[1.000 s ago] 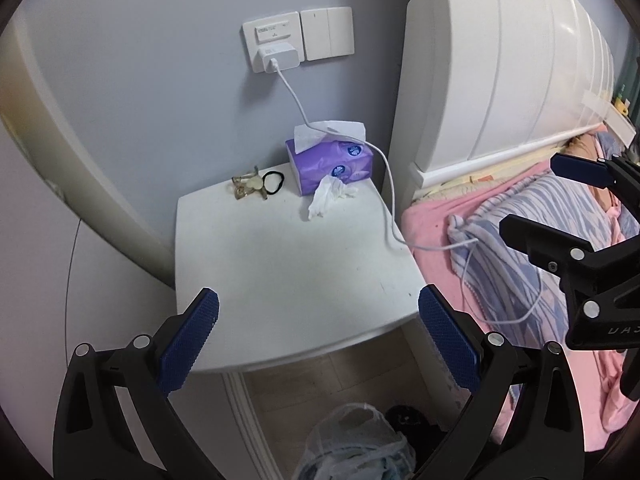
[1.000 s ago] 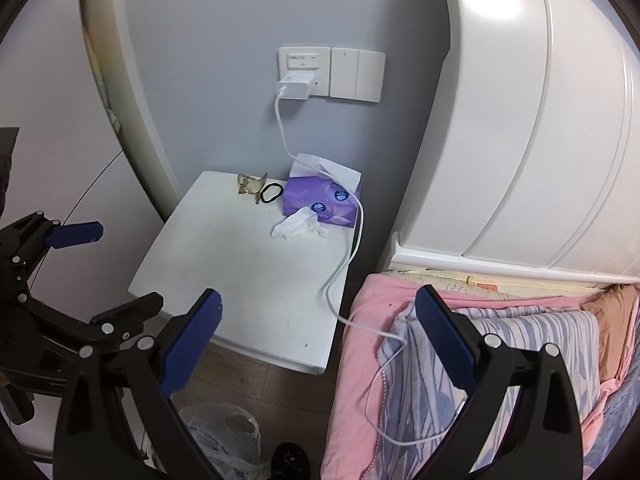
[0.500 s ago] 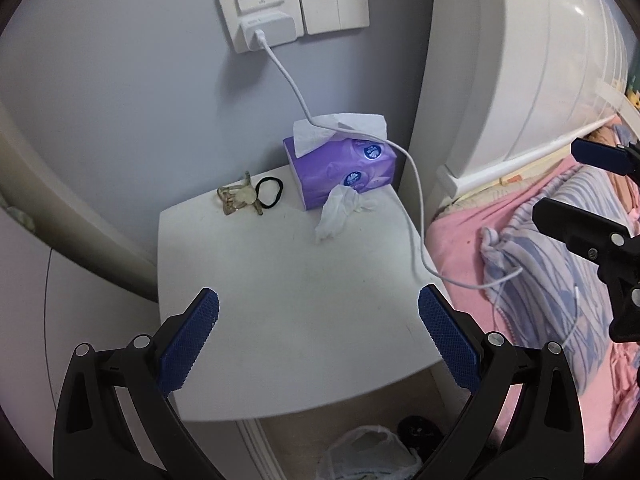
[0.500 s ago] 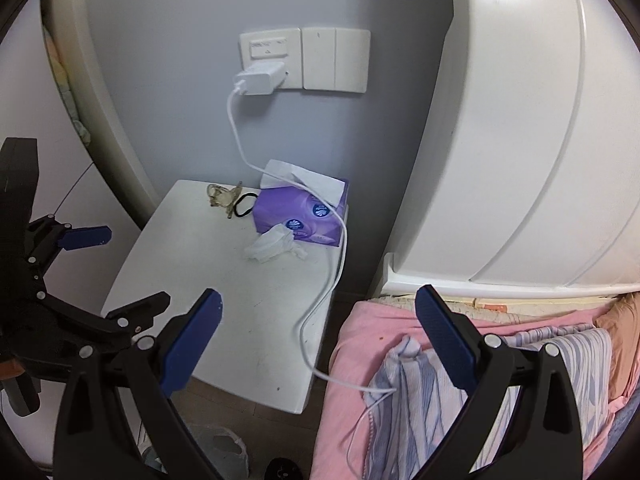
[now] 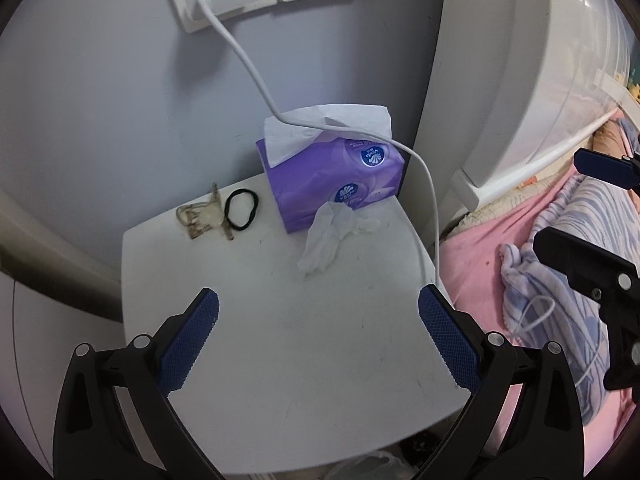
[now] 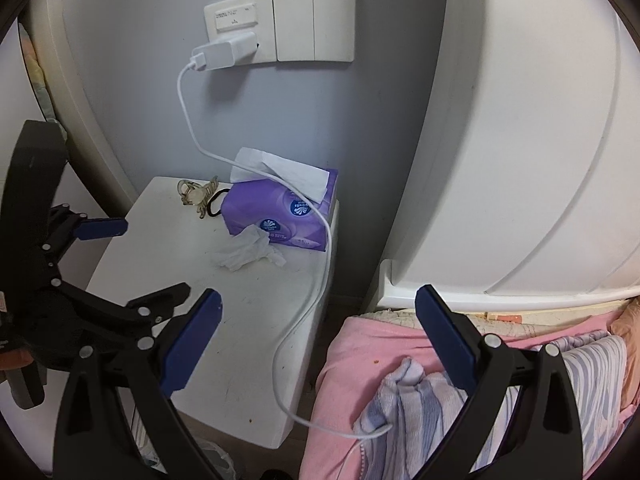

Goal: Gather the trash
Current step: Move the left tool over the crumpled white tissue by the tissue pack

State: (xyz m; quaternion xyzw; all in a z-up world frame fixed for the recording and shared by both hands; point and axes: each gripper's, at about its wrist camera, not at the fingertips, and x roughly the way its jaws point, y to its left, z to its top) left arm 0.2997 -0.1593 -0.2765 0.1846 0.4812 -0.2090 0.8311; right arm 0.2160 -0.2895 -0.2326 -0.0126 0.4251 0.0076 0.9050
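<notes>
A crumpled white tissue (image 5: pixel 330 236) (image 6: pixel 248 249) lies on the white bedside table (image 5: pixel 280 344) (image 6: pixel 240 320), against the front of a purple tissue box (image 5: pixel 336 184) (image 6: pixel 280 216). My left gripper (image 5: pixel 318 344) hangs open over the table's near half, short of the tissue, with nothing between its blue pads. My right gripper (image 6: pixel 318 340) is open too, above the gap between table and bed. Each gripper shows at the edge of the other's view. A clear plastic bag (image 5: pixel 360 466) peeks out below the table's front edge.
A white charger cable (image 5: pixel 420 168) (image 6: pixel 320 240) runs from the wall plug over the tissue box and down onto the bed. A hair claw (image 5: pixel 200 216) and black hair tie (image 5: pixel 241 210) lie at the table's back left. Pink bedding (image 6: pixel 400 360) and a white headboard (image 6: pixel 520 140) stand to the right.
Both grippers have moved forward toward the wall; the table, tissue box and crumpled tissue now appear larger and closer. Both stay open and nothing has been touched.
</notes>
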